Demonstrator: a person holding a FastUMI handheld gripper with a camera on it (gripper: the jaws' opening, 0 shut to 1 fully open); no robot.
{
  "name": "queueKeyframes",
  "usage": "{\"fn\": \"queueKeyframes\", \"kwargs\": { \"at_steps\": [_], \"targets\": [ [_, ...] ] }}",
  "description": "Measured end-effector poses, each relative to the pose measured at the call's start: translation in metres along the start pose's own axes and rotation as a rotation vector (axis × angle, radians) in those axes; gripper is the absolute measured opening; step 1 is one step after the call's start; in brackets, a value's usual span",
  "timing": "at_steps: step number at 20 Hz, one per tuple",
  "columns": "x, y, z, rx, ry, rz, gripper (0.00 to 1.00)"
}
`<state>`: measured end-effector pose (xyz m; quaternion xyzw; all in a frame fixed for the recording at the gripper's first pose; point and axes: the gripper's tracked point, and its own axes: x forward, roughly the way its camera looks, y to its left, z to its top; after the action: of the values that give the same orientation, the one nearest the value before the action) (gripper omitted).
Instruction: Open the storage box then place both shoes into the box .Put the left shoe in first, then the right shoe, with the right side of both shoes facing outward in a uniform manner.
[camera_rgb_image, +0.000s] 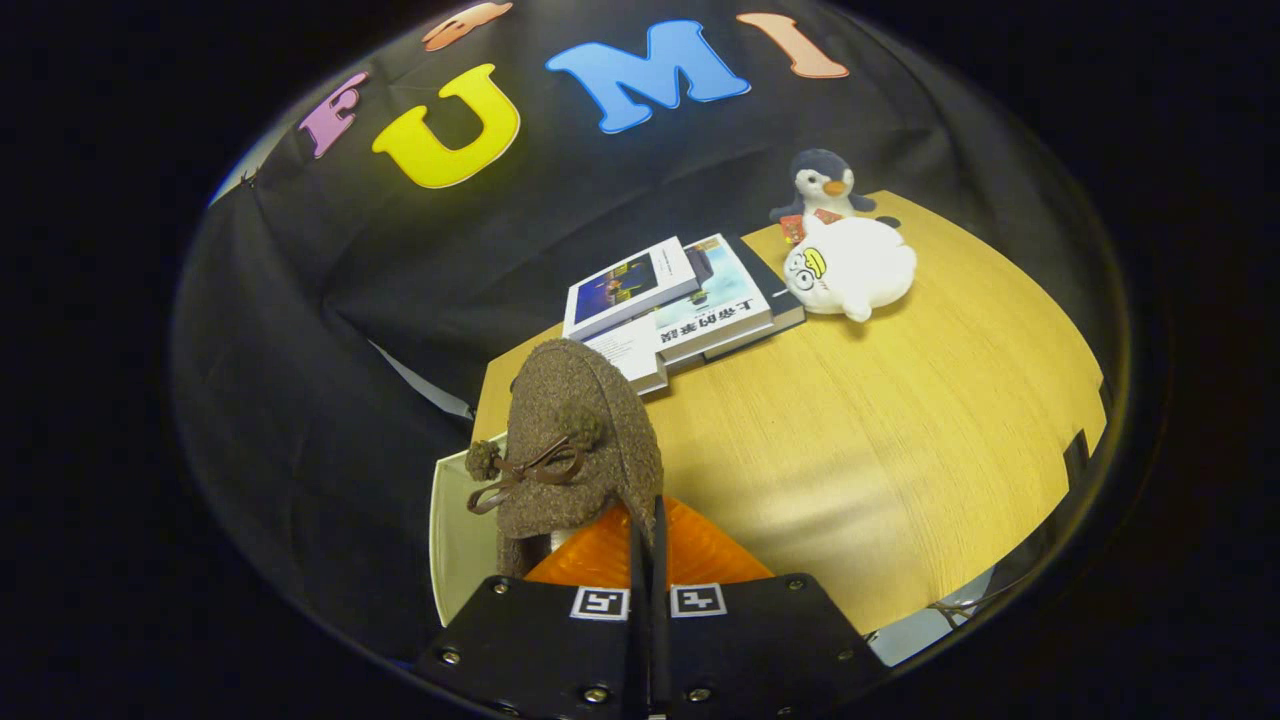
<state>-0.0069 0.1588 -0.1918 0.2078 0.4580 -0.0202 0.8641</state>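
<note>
Shoe (575, 440) — brown, fuzzy, coarse-napped upper, with a thin dark-brown cord tied in a bow and a small pompom at the cord's end. It stands toe-up just ahead of my fingers, hanging over the near corner of the wooden table (900, 440). Under it shows a ribbed orange surface, likely its sole. My gripper (648, 540) is closed to a narrow slit, both fingers pinching that orange edge of the shoe. Beside the shoe, lower down, a pale upright panel with a rounded corner (455, 540) — I cannot tell what it belongs to. Beyond the shoe, a loose stack of books (680, 305) lies on the table. Further off sit a white plush toy (850, 268) and, behind it, a penguin plush (822, 185).
</note>
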Motion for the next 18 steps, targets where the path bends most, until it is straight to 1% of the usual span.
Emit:
{"fn": "queueKeyframes", "kwargs": {
  "at_steps": [7, 10, 14, 15, 17, 18],
  "targets": [
    [0.017, 0.075, -0.024, -0.028, 0.031, 0.077, 0.01],
    [0.032, 0.09, -0.045, -0.042, 0.062, 0.078, 0.01],
    [0.05, 0.097, -0.071, -0.036, 0.104, 0.071, 0.01],
    [0.052, 0.101, -0.077, -0.03, 0.112, 0.083, 0.01],
    [0.052, 0.108, -0.078, -0.032, 0.107, 0.112, 0.2],
    [0.052, 0.111, -0.073, -0.042, 0.077, 0.127, 0.46]
  ]
}}
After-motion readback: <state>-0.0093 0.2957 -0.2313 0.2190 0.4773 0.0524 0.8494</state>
